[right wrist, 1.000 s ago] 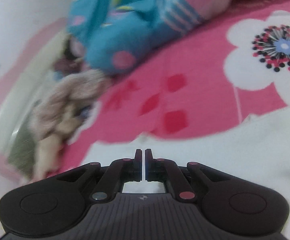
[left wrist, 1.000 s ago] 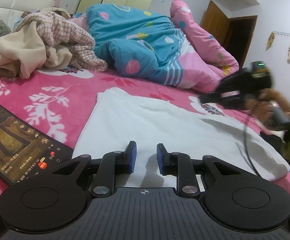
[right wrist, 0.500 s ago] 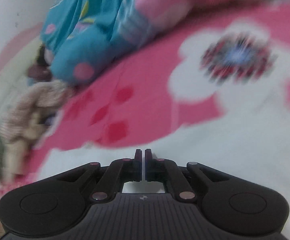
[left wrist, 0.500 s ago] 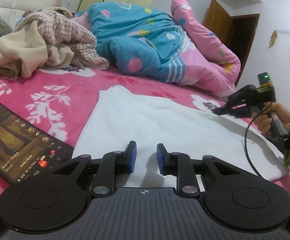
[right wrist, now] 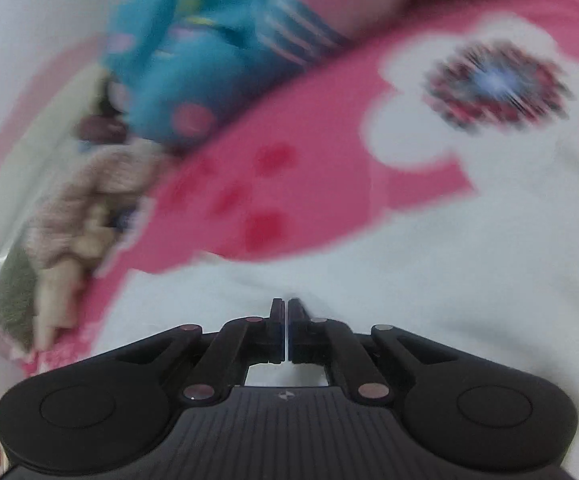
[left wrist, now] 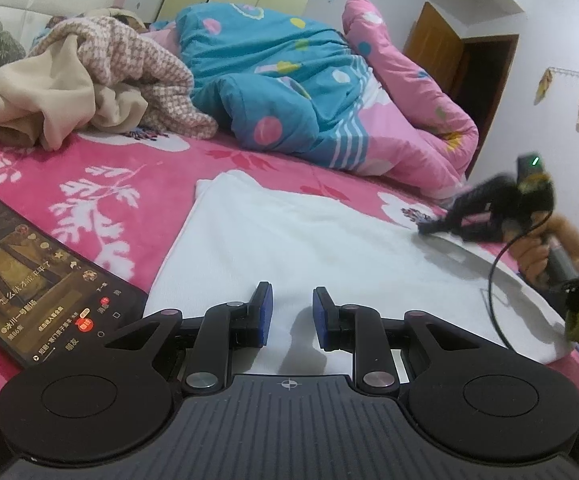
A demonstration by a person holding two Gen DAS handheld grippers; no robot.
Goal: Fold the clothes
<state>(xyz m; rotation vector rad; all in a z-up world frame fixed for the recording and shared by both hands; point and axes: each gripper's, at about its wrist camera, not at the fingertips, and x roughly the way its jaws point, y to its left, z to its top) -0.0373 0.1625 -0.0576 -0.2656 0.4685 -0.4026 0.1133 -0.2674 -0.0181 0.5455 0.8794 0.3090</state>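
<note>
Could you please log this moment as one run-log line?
left claw: open, over white garment | right claw: shut, at garment's far edge | phone: beside garment

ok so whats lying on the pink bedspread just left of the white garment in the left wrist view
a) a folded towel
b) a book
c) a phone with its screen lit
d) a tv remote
c: a phone lies screen up and lit on the pink bedspread, close beside the left edge of the spread white garment.

Soft indoor light, right view motion-blurred
</note>
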